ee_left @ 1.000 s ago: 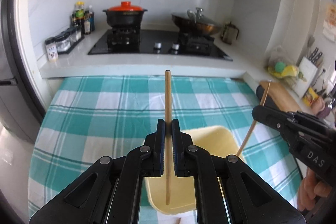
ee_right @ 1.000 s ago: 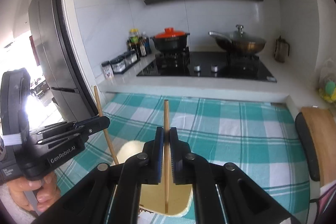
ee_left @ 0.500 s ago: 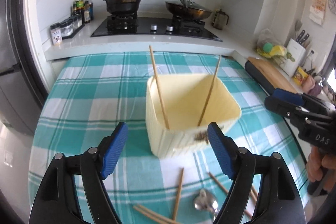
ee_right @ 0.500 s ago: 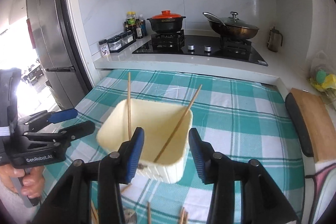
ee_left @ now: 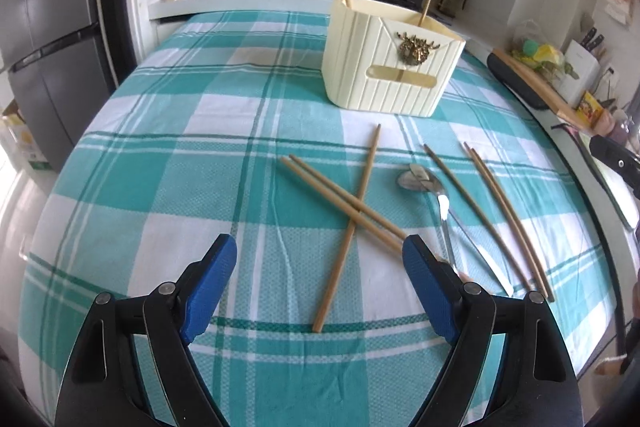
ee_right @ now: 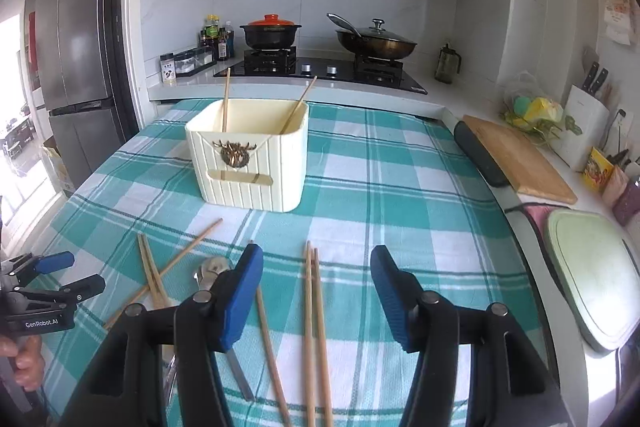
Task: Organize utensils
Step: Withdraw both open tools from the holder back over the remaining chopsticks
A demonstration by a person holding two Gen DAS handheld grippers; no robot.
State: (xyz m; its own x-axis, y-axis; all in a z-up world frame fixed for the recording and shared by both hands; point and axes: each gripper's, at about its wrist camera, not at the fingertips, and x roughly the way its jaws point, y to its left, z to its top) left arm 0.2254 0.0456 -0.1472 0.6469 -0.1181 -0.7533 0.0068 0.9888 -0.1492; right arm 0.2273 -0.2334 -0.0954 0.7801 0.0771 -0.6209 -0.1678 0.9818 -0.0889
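Left wrist view: opening, empty left gripper (ee_left: 320, 263) frames crossed chopsticks (ee_left: 352, 211) on cloth.

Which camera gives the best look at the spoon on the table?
The left wrist view: the spoon lies in the open there, bowl and most of the handle visible between chopsticks. In the right wrist view the right gripper covers most of the spoon, leaving only the bowl and a bit of handle.

Teal-and-white checked tablecloth (ee_left: 168, 163), cream ribbed holder (ee_right: 256, 183), tan chopsticks (ee_left: 340, 203).
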